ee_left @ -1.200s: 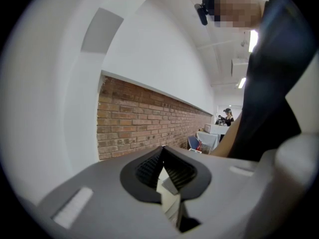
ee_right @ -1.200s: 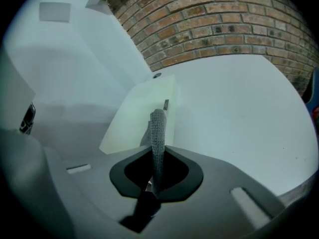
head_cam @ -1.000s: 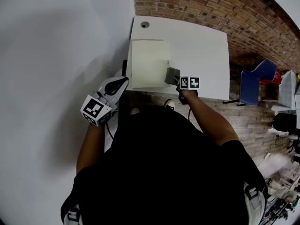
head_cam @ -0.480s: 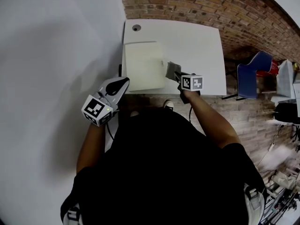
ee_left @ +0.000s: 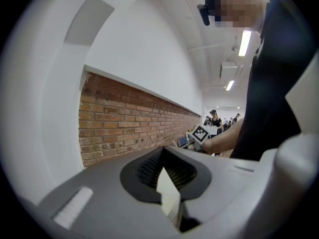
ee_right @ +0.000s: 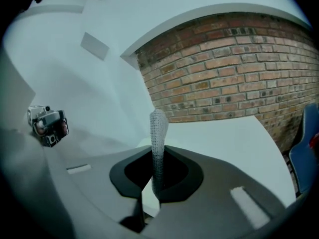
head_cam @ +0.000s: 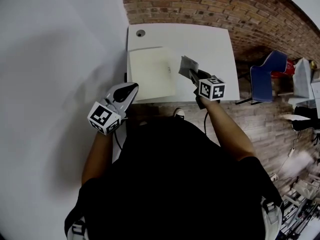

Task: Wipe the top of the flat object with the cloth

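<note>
A cream flat board (head_cam: 151, 73) lies on the left part of the white table (head_cam: 210, 44). My right gripper (head_cam: 192, 74) is shut on a grey mesh cloth (head_cam: 187, 65), held up just right of the board and apart from it. In the right gripper view the cloth (ee_right: 158, 133) stands upright out of the shut jaws of the right gripper (ee_right: 157, 183). My left gripper (head_cam: 131, 88) hangs off the table's front left corner, shut and holding nothing. The left gripper view shows the left gripper (ee_left: 172, 203) pointing along the brick wall (ee_left: 119, 123).
A round cable hole (head_cam: 140, 33) sits in the table's far left corner. A brick wall (head_cam: 200, 4) runs behind the table and a white wall (head_cam: 60, 59) on the left. A blue chair (head_cam: 263, 76) stands to the right.
The right gripper has carried the cloth up and a little right, away from the board's right edge. The left gripper has stayed where it was.
</note>
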A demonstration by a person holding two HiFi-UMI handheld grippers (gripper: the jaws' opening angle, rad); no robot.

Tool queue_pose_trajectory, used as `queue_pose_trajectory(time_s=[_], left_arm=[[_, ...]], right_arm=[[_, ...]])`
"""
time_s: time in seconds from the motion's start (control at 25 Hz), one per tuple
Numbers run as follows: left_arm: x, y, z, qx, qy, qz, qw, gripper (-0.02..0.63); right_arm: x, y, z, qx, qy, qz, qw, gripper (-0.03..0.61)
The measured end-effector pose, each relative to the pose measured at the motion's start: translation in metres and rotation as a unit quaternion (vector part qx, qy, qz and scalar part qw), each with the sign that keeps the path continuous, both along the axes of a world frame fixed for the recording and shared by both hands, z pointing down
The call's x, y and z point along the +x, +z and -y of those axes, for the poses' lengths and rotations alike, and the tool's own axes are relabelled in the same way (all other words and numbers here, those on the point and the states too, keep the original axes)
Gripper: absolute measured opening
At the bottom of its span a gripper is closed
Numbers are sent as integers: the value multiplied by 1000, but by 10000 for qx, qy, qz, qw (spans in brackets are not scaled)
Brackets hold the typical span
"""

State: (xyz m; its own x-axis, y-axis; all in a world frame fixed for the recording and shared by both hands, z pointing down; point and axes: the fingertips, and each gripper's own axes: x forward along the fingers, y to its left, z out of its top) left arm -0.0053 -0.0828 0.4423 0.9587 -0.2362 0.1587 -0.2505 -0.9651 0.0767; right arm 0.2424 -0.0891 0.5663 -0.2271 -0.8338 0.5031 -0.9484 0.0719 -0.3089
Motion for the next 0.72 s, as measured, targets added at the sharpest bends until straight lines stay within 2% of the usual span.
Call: queue_pose_trajectory(time_s=[0.36,0.72], left_arm=[[1,2,4,31,60,45,10000,2],[14,0,8,74,215,-17,9997,2]], right_arm=[[14,-63,-12,704,155,-120,9973,9],[8,-121,-27,1412,73,-301,9895,9]])
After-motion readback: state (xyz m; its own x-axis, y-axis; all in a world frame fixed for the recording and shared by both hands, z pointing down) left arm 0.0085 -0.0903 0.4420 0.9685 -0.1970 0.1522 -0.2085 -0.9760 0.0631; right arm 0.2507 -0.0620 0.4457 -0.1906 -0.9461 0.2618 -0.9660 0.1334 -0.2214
